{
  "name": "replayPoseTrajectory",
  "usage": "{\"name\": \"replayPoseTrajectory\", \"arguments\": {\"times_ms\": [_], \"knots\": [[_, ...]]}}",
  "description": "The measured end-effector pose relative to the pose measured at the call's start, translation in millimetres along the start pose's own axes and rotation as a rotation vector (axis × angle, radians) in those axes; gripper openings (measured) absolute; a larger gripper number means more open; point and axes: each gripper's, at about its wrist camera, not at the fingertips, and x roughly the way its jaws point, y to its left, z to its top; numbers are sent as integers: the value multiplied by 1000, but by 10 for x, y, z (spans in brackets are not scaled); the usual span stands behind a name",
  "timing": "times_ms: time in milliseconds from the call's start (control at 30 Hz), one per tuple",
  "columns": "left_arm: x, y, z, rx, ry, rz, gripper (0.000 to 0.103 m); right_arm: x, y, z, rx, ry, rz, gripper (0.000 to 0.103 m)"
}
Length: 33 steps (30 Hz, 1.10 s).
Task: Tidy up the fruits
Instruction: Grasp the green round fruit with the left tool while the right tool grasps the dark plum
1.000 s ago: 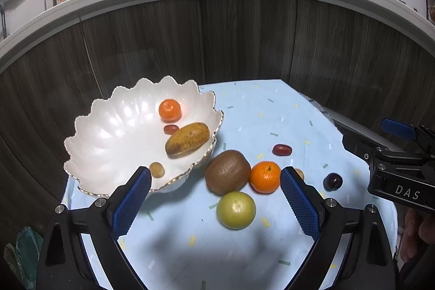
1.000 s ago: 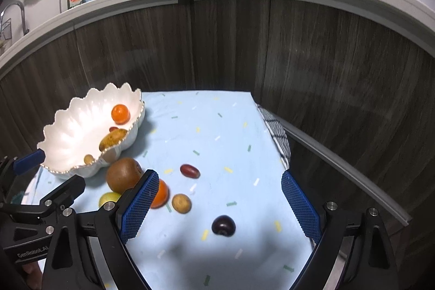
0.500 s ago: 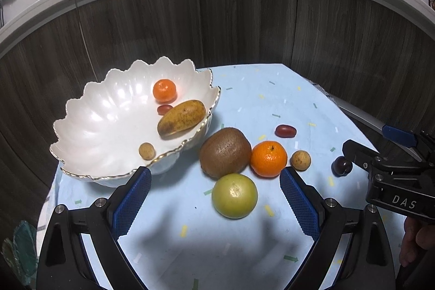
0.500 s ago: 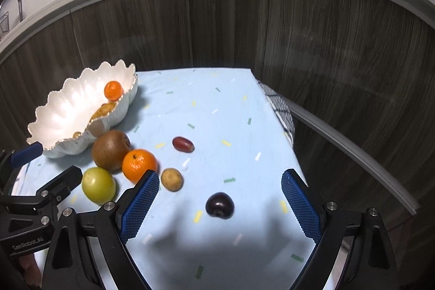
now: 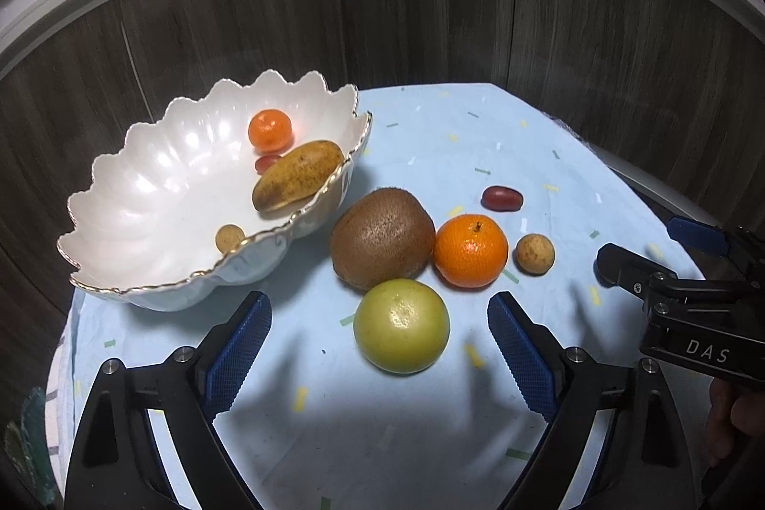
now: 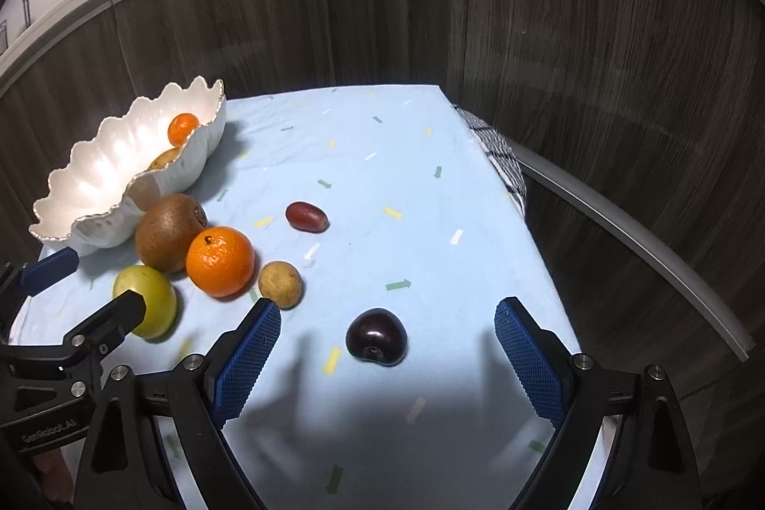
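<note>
A white scalloped bowl (image 5: 143, 156) holds a tangerine (image 5: 269, 130), a yellow-brown oblong fruit (image 5: 299, 175), a small red fruit and a tan ball. Beside it on the blue cloth lie a kiwi (image 5: 382, 242), a second tangerine (image 5: 471, 250), a green round fruit (image 5: 401, 326), a tan longan (image 5: 534, 254) and a red date (image 5: 502, 198). My left gripper (image 5: 377, 319) hangs low with its jaws closing; the green fruit lies between its tips, untouched. My right gripper (image 6: 388, 314) is open around a dark cherry (image 6: 377, 336), pads well apart from it.
The blue cloth (image 6: 406, 156) covers a small table whose right edge (image 6: 540, 252) drops off near the cherry. Dark wood cabinet fronts (image 5: 430, 8) curve behind it. A checked towel (image 6: 497, 156) hangs at the far right edge. A hand (image 5: 731, 419) holds the right gripper.
Both grippers have come down toward the cloth. The green fruit now lies between the left fingertips and the cherry between the right ones. No fruit has moved.
</note>
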Motion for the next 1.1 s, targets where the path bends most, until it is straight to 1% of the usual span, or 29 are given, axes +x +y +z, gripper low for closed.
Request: {"name": "replayPoseTrajectory", "arguments": {"times_ms": [200, 433, 600, 733, 833, 900, 967, 1033, 1100], "knots": [[79, 1, -49, -2, 24, -1, 89, 70, 0, -33, -1, 11, 2, 91], [148, -1, -65, -9, 40, -6, 87, 155, -2, -75, 1, 30, 5, 86], [211, -4, -85, -17, 61, -20, 81, 187, -14, -78, 12, 44, 4, 81], [238, -2, -94, -23, 72, -25, 79, 207, -17, -80, 14, 54, 3, 76], [265, -9, -98, -25, 81, -38, 71, 230, -26, -79, 18, 64, 1, 70], [292, -15, -103, -26, 92, -49, 61, 247, -31, -79, 21, 72, -2, 66], [313, -23, -107, -27, 101, -55, 60, 264, -37, -81, 22, 81, -2, 61], [318, -31, -112, -27, 103, -55, 58, 274, -39, -76, 23, 85, -5, 59], [321, -36, -115, -25, 105, -60, 52, 274, -40, -77, 24, 84, -6, 56]]}}
